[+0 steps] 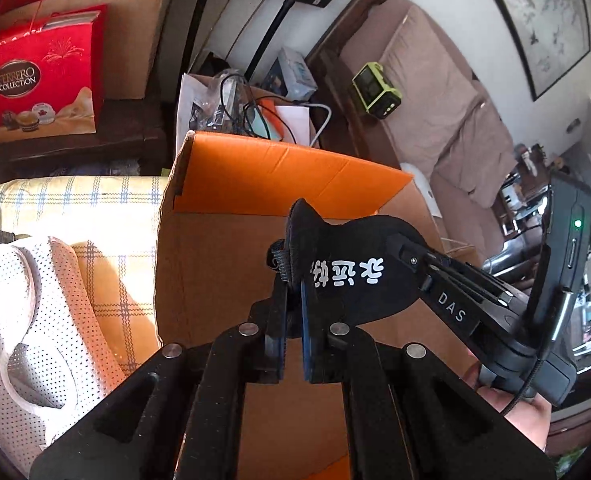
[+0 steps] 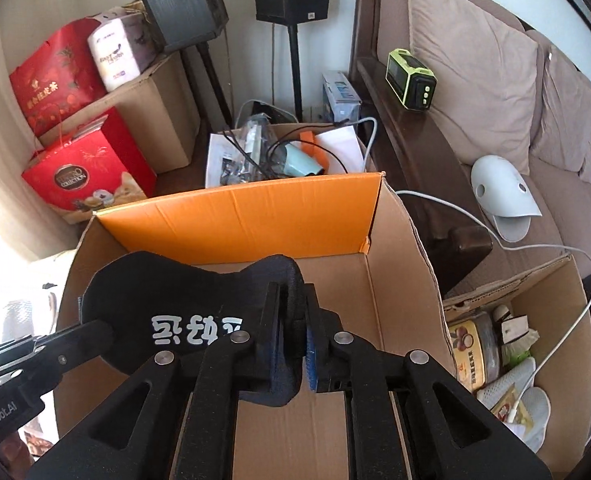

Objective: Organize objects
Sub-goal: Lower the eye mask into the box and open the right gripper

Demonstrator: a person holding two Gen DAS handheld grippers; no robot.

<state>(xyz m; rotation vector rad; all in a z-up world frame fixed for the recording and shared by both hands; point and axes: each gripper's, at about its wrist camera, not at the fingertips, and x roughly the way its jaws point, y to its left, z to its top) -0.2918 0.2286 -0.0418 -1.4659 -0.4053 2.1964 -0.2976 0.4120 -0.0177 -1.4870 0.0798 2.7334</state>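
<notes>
One large cardboard box (image 2: 395, 280) — corrugated brown walls, one orange flap — is standing open below both tools. One black fabric eye mask (image 2: 183, 304) with white printed characters is hanging above its opening, its long axis stretching sideways between two grippers. The right gripper (image 2: 293, 344) is pinching one end, while the left gripper (image 1: 293, 320) is pinching the other — fingers pressed onto cloth.
</notes>
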